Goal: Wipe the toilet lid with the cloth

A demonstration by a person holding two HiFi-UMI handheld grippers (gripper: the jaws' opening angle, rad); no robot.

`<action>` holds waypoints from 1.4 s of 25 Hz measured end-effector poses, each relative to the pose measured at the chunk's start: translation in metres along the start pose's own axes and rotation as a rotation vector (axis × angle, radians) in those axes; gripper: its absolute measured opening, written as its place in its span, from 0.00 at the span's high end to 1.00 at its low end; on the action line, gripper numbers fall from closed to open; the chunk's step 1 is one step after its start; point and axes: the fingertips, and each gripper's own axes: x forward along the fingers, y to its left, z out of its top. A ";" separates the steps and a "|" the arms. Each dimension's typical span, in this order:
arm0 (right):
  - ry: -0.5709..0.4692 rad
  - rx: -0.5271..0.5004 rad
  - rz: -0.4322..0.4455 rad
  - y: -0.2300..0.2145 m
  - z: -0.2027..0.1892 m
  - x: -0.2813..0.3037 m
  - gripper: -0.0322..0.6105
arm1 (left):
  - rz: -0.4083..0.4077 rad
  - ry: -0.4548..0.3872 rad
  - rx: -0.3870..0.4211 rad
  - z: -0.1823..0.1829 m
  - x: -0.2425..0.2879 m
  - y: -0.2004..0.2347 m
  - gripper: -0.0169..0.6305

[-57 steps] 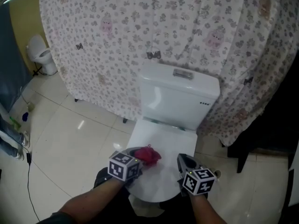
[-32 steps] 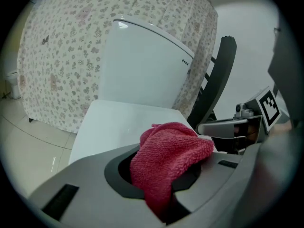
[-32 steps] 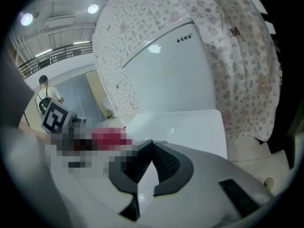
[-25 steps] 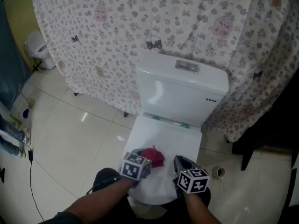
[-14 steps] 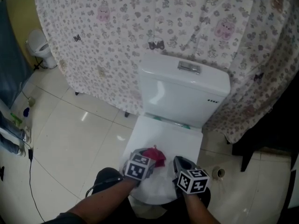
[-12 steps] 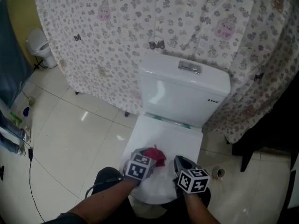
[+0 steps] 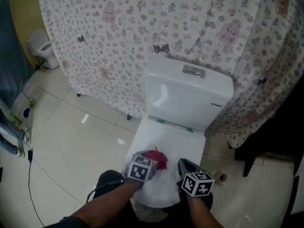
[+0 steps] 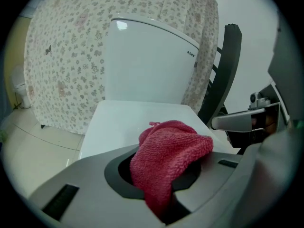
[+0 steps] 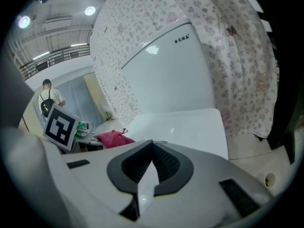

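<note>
The white toilet lid (image 7: 169, 140) is down, below the tank (image 7: 187, 98). A red-pink cloth (image 7: 156, 157) lies bunched on the lid's near left part, and my left gripper (image 7: 151, 162) is shut on it. In the left gripper view the cloth (image 8: 169, 158) fills the gap between the jaws, with the lid (image 8: 137, 121) stretching ahead. My right gripper (image 7: 183, 165) hovers over the lid's near right part, shut and holding nothing. In the right gripper view its jaws meet at the right gripper (image 9: 150, 152); the cloth (image 9: 112, 138) shows to the left on the lid (image 9: 186, 124).
A floral curtain (image 7: 142, 42) hangs behind the tank. A second toilet (image 7: 42, 51) stands far left. A dark frame (image 7: 266, 141) is at the right, with a small roll (image 7: 220, 177) on the tiled floor. A cable (image 7: 28, 175) runs along the floor at left.
Since 2.3 s ago my left gripper has slid the cloth a little to the right and nearer on the lid. Over the last half second both grippers have barely moved.
</note>
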 end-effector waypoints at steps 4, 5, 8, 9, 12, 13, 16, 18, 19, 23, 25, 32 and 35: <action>0.012 -0.003 0.004 0.003 -0.002 0.001 0.94 | 0.019 0.000 -0.020 0.000 -0.003 0.012 0.86; 0.013 -0.004 0.006 0.004 -0.003 0.002 0.94 | 0.023 0.001 -0.027 -0.001 -0.004 0.016 0.86; 0.014 -0.006 0.012 0.008 -0.003 0.003 0.94 | 0.040 -0.001 -0.035 -0.001 -0.009 0.029 0.86; 0.014 -0.006 0.013 0.009 -0.004 0.004 0.94 | 0.047 -0.004 -0.036 -0.002 -0.010 0.032 0.86; 0.016 -0.007 0.013 0.009 -0.005 0.005 0.94 | 0.064 -0.014 -0.025 -0.002 -0.011 0.037 0.86; 0.015 -0.007 0.015 0.009 -0.005 0.006 0.94 | 0.069 -0.018 -0.021 -0.002 -0.011 0.038 0.86; 0.013 -0.010 0.020 0.012 -0.004 0.007 0.94 | 0.084 -0.024 -0.022 -0.003 -0.013 0.046 0.86; 0.011 -0.010 0.019 0.012 -0.002 0.007 0.94 | 0.088 -0.021 -0.026 -0.003 -0.015 0.051 0.86; 0.010 -0.009 0.018 0.012 -0.001 0.007 0.94 | 0.087 -0.018 -0.028 -0.004 -0.016 0.053 0.86; 0.014 -0.009 0.019 0.016 -0.002 0.009 0.94 | 0.094 -0.011 -0.024 -0.005 -0.019 0.062 0.86; 0.017 -0.012 0.021 0.018 -0.003 0.010 0.94 | 0.101 -0.014 -0.023 -0.005 -0.020 0.066 0.86; 0.015 -0.016 0.021 0.020 0.000 0.010 0.94 | 0.119 -0.013 -0.032 -0.007 -0.025 0.082 0.86; 0.015 -0.016 0.021 0.020 -0.001 0.011 0.94 | 0.128 -0.015 -0.033 -0.008 -0.026 0.088 0.86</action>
